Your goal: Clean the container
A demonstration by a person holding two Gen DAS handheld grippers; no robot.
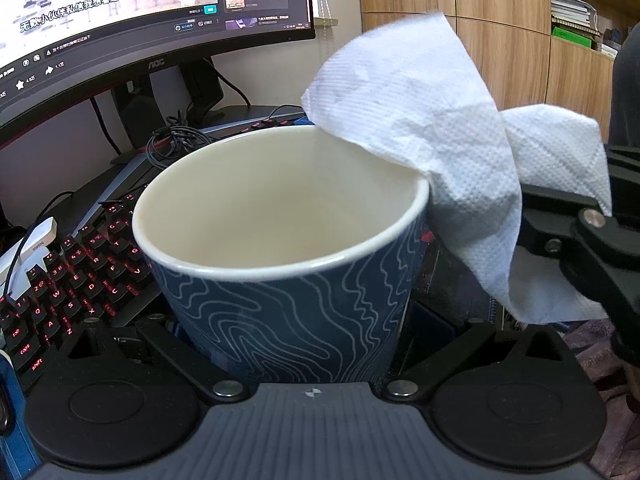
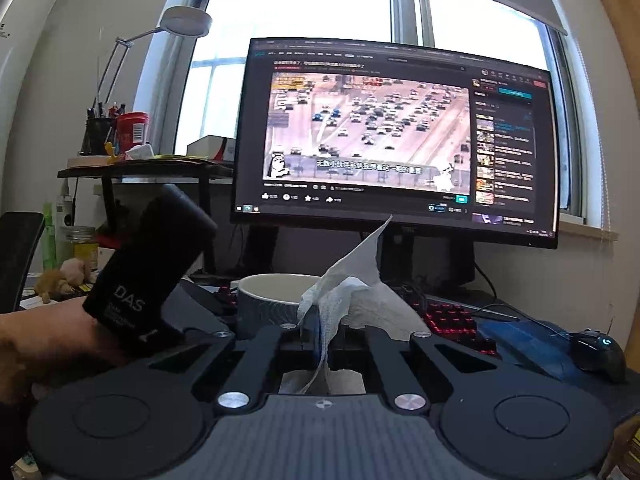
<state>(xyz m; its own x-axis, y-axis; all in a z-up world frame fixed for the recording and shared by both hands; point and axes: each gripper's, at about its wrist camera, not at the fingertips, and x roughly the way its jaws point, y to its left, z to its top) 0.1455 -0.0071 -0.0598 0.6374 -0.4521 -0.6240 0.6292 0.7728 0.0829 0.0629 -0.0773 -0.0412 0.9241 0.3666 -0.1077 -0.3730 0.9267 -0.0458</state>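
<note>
Blue cup (image 1: 288,248) with pale wavy lines and a cream interior, held upright between the arms of the left claw (image 1: 298,344), above the near edge of the counter (image 2: 624,384); the pads themselves lie behind the cup's wall, but the cup sits clamped between them. In the right wrist view only the cup's rim and upper wall (image 2: 276,296) show, beyond the right claw (image 2: 324,332). The right claw is pressed together on a white paper towel (image 1: 432,120), which drapes over the cup's right rim and touches it; one corner stands up in front of the monitor (image 2: 396,140).

Behind and left of the cup: a keyboard (image 1: 72,276) with red backlit keys, a tangle of black cable (image 1: 176,144), and the monitor stand. Right of the keyboard lie a blue cloth-like item (image 2: 520,340) and a black mouse (image 2: 600,352). A desk lamp (image 2: 188,20) and a pen holder (image 2: 98,132) stand on a raised shelf at left.

The cup's base is cut off by the left claw's body. A person's hand (image 2: 48,344) holding the left unit blocks the lower left of the right wrist view.
</note>
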